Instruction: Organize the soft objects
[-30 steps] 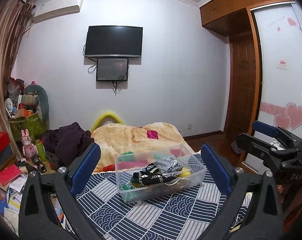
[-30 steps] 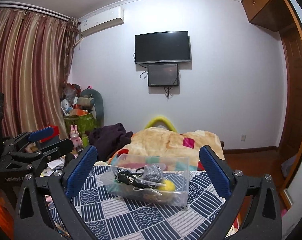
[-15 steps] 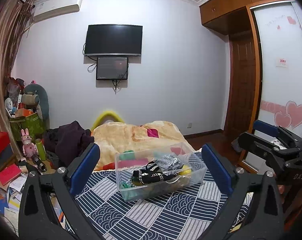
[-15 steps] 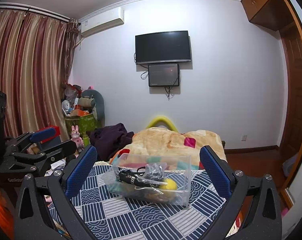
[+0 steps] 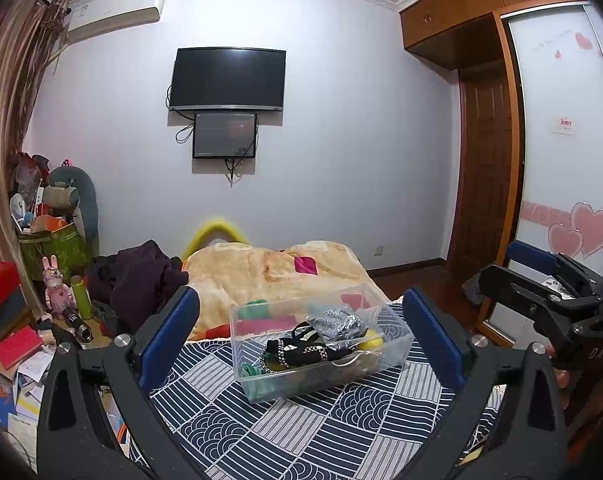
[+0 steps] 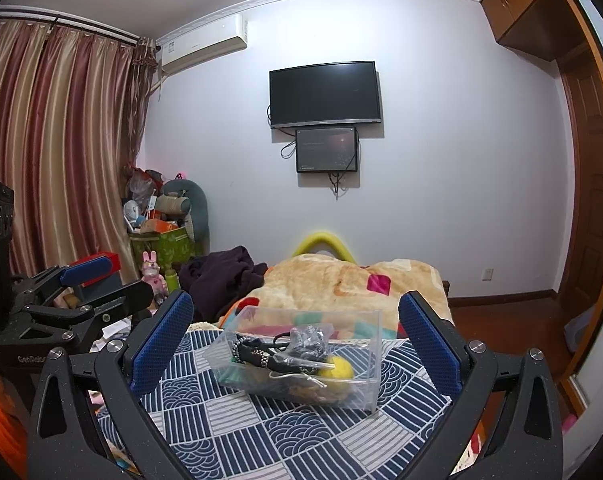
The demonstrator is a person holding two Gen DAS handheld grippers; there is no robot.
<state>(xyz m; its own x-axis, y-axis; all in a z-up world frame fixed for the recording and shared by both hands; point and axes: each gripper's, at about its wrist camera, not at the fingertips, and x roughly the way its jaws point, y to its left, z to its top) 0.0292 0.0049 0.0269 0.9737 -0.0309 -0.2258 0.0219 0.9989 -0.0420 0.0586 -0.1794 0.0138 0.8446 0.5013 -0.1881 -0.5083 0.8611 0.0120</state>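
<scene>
A: How were the 2 grippers held?

B: The left gripper [image 5: 301,332] was spread wide and empty; the right gripper [image 6: 295,334] likewise.

A: Where was the clear bin [image 5: 321,354] found?

B: On the patterned bedspread [image 5: 301,432], straight ahead between both finger pairs, well apart, its long axis set crosswise. Neither gripper could be judged nearer.
</scene>
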